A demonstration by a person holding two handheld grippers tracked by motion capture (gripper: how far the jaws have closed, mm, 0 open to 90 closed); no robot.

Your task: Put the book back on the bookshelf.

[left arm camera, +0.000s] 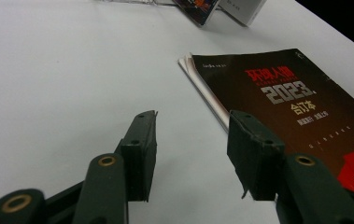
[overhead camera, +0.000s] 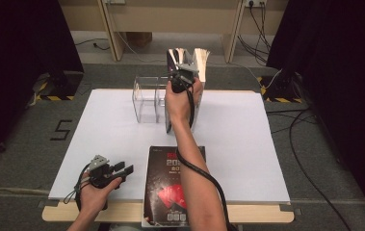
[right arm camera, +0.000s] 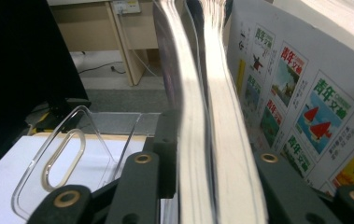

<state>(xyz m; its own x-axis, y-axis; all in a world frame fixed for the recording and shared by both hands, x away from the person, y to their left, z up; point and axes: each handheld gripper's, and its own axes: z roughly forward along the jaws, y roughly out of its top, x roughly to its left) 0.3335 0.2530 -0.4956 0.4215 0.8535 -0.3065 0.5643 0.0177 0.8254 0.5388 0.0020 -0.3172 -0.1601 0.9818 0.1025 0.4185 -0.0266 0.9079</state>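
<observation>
The right gripper (overhead camera: 184, 72) has its fingers around two upright magazines (right arm camera: 212, 140) beside the clear rack (overhead camera: 146, 98). One magazine (overhead camera: 170, 185) waits flat on the bench (overhead camera: 247, 144); the left gripper (overhead camera: 122, 169) idles, fingers wide and empty.

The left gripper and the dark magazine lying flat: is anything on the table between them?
No. In the left gripper view, bare white table separates the left gripper from the magazine.

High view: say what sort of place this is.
Probably a lab or studio set up for recording. A white table stands between black curtains, cables trail over grey carpet, and hazard-striped stand bases sit at the table's far corners.
</observation>
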